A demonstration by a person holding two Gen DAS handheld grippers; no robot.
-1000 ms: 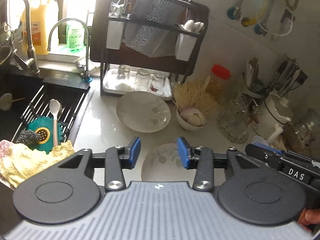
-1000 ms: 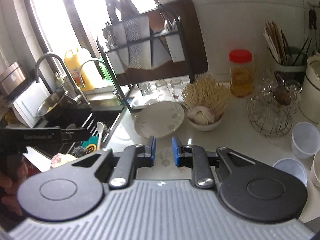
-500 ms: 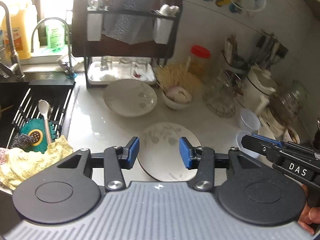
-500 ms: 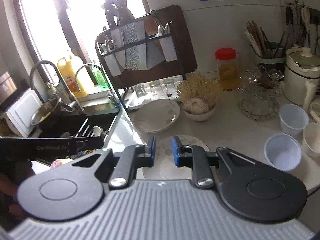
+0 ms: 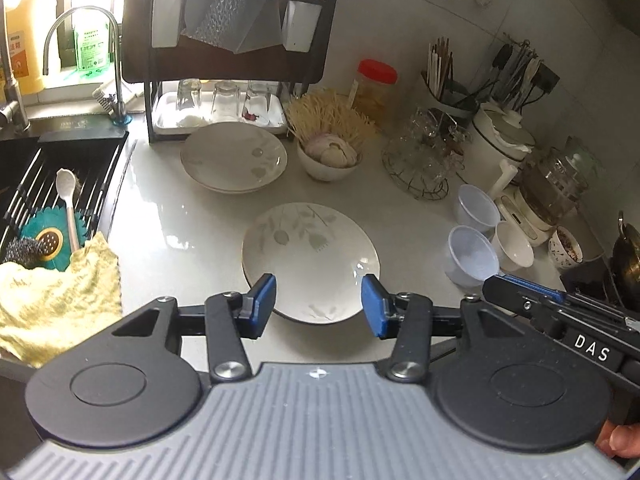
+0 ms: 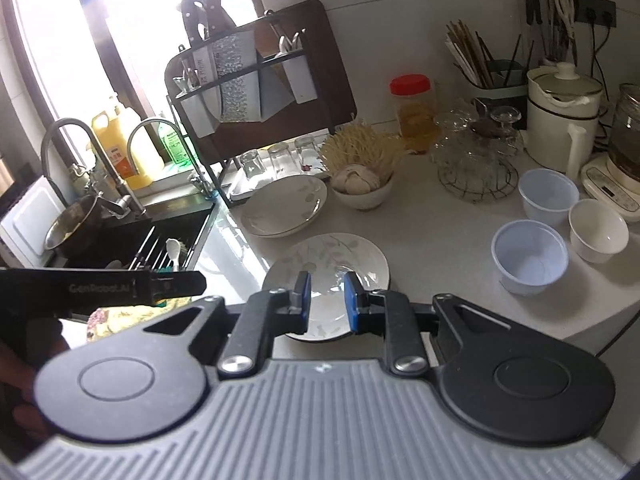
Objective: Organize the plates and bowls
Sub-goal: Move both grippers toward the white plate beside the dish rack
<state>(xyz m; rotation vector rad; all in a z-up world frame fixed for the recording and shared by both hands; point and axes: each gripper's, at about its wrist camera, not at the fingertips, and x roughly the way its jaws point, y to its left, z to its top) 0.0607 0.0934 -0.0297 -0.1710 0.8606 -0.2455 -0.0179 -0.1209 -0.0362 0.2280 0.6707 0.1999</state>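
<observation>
Near plate (image 5: 310, 256) lies on bare counter (image 5: 176, 236), both the left hand-held gripper (image 5: 318, 304) and right hand-held gripper (image 6: 326, 300) parted, empty.

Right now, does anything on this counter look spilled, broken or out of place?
Nothing looks spilled or broken. One leaf-patterned plate lies alone near the counter's front edge, apart from the two stacked plates by the dish rack.

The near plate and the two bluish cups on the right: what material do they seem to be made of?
The near plate looks like glazed ceramic or porcelain: white and glossy, with window glare and a printed grey leaf pattern. The two bluish cups seem thin translucent plastic: light passes through their walls and the rims are thin. Neither can be confirmed from the look alone.
</observation>
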